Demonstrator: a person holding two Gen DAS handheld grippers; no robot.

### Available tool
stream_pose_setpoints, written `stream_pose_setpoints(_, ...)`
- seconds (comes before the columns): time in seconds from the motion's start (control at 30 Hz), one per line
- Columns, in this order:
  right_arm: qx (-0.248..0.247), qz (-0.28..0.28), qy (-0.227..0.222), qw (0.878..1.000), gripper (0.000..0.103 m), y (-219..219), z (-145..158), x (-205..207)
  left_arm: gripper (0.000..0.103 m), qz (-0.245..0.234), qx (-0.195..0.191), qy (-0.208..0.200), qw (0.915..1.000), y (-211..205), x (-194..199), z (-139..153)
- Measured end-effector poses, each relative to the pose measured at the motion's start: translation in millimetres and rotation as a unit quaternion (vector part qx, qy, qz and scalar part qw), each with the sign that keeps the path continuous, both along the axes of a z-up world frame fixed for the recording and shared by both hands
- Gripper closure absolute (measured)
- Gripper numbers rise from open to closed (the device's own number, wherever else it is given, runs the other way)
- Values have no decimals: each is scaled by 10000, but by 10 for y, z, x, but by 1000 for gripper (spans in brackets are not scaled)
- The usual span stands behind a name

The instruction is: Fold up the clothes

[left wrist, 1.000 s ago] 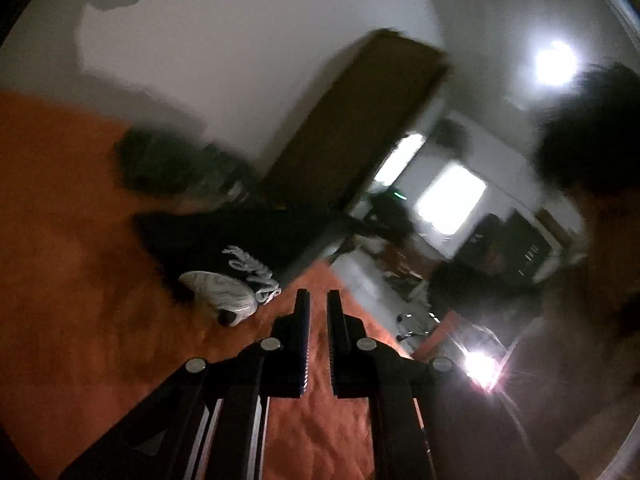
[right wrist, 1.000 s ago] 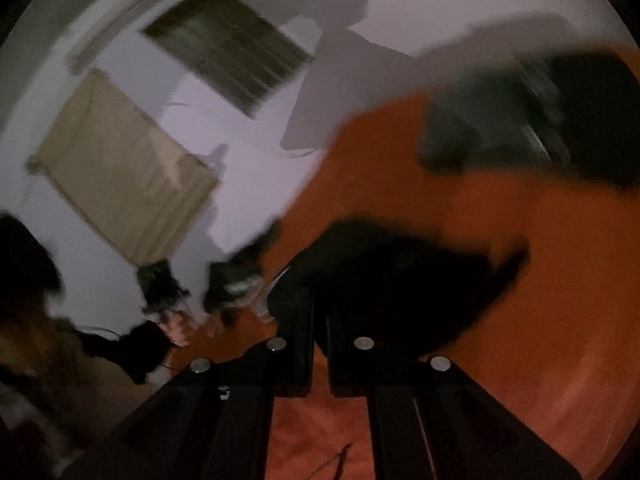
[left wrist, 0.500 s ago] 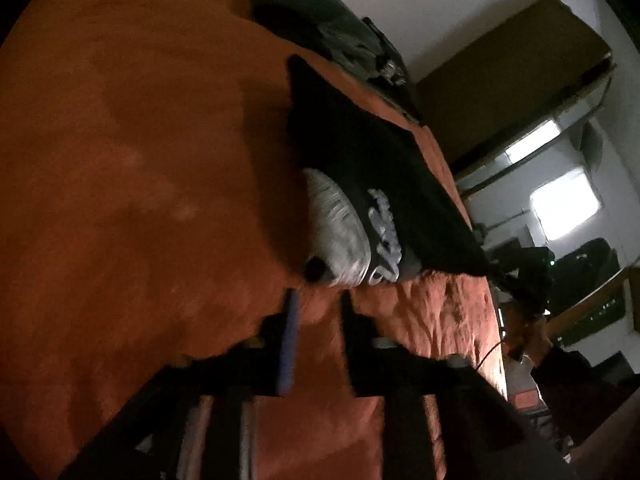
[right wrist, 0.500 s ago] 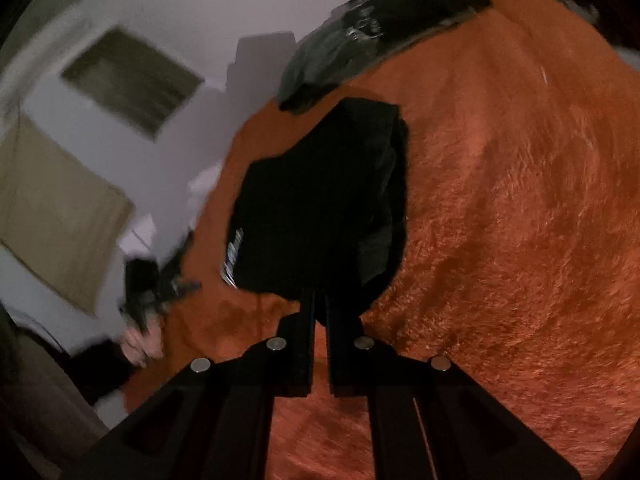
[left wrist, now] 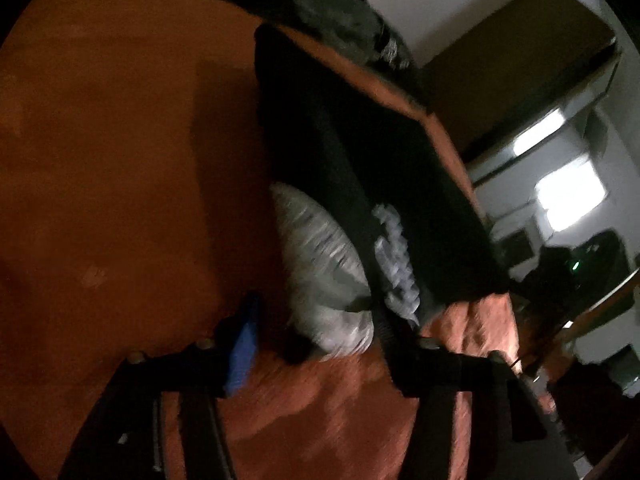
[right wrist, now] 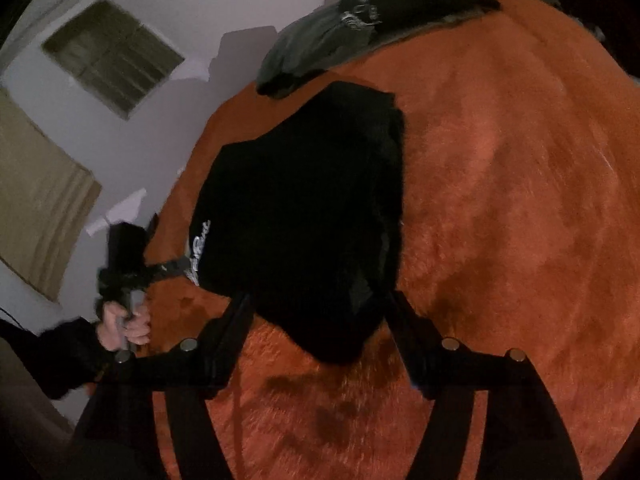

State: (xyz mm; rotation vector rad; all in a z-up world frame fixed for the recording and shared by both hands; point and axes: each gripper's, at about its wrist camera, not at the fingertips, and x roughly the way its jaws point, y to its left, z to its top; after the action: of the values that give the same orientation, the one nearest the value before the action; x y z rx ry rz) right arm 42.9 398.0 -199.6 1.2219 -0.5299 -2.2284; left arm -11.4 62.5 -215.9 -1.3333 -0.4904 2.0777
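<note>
An orange fleece blanket covers the bed and fills most of both wrist views. A black garment with white script lettering on one edge lies on the blanket in a compact folded shape. In the left wrist view, the same black garment shows a light grey inner lining at its near end, beside the lettering. A second dark grey-black garment pile sits at the far edge of the blanket against the white wall, apart from the black garment.

The right gripper has its jaws spread wide. The near end of the black garment lies between the two fingers; nothing is clamped.

The left gripper also has its jaws spread wide, with the grey lining just ahead of the gap between the fingers. One finger carries a blue pad. This view is motion-blurred, and contact with the garment cannot be determined.

The left hand grips its tool handle beyond the blanket edge.
</note>
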Motion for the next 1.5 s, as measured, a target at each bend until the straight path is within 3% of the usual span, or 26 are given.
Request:
stream_pose_setpoints(0.03, 88, 85, 106, 9999, 43, -66, 14, -33, 90, 68, -26, 40, 10000, 22, -9, 33)
stream_pose_setpoints(0.07, 230, 148, 183, 9995, 70, -122, 31, -54, 92, 131, -51, 79, 9999, 40, -13, 73)
stream_pose_setpoints(0.1, 402, 199, 237, 9987, 83, -182, 47, -73, 93, 174, -56, 99, 9998, 46, -8, 121)
stream_pose_setpoints(0.17, 532, 48, 256, 9982, 89, -216, 126, -29, 94, 188, 73, 4, 9998, 8, -1, 224)
stream_pose_setpoints(0.27, 123, -337, 253, 9990, 90, -155, 314, 194, 94, -24, 295, -77, 9995, -88, 63, 533)
stream_pose_setpoints(0.33, -206, -453, 205, 9986, 90, -141, 447, 479, 94, -376, 228, 55, 9990, -160, 211, 811)
stream_pose_setpoints(0.4, -223, -370, 15, 9991, 90, -234, 417, 812, 94, -727, 55, 151, 9972, -206, 378, 1004)
stream_pose_setpoints(0.5, -19, -32, -569, 9984, 86, -432, 67, 1219, 93, -1201, -702, 85, 9902, -148, 693, 813)
stream_pose_setpoints(0.53, 66, 52, -804, 9967, 80, -450, -84, 1294, 93, -1220, -867, -41, 9887, -150, 754, 665)
stream_pose_setpoints(0.6, 144, 159, -1231, 9922, 79, -454, -355, 1430, 93, -1172, -1124, -281, 9863, -182, 847, 403)
stream_pose_setpoints(0.63, -108, 13, -1300, 9915, 78, -352, -369, 1441, 85, -959, -1097, -375, 9886, -260, 831, 347)
stream_pose_setpoints(0.73, -282, -350, -1101, 9929, 54, -46, -137, 1346, 85, 154, -736, -317, 9967, -635, 766, 471)
stream_pose_setpoints(0.8, -55, -498, -755, 9959, 52, 78, 42, 1201, 82, 690, -420, -28, 9967, -843, 668, 679)
stream_pose_setpoints(0.9, 417, -819, -316, 9953, 52, 226, 265, 853, 60, 612, -532, 189, 9965, -775, 316, 855)
stream_pose_setpoints(1.07, 544, -656, -125, 9963, 42, 9, 138, -41, 58, 90, -893, 221, 9957, -184, -417, 660)
stream_pose_setpoints(1.13, 489, -578, -374, 9964, 42, -101, -70, -377, 59, 25, -974, 73, 9952, 11, -588, 475)
stream_pose_setpoints(1.17, 460, -553, -443, 9964, 46, -150, -152, -510, 65, 2, -975, 41, 9952, 96, -652, 397)
stream_pose_setpoints(1.2, 427, -572, -352, 9968, 54, -180, -169, -542, 97, -4, -910, 78, 9958, 161, -681, 343)
stream_pose_setpoints(1.23, 394, -590, -262, 9971, 85, -209, -185, -573, 97, 22, -868, 118, 9962, 211, -688, 314)
stream_pose_setpoints(1.27, 399, -622, -167, 9971, 96, -235, -183, -585, 98, 95, -804, 202, 9965, 235, -652, 345)
stream_pose_setpoints(1.43, 529, -1224, 473, 9899, 97, -129, 303, -110, 98, -165, 31, 689, 9975, 294, -489, 727)
stream_pose_setpoints(1.5, 782, -1460, 540, 9847, 97, -70, 479, 92, 97, -312, -45, 626, 9975, 369, -548, 685)
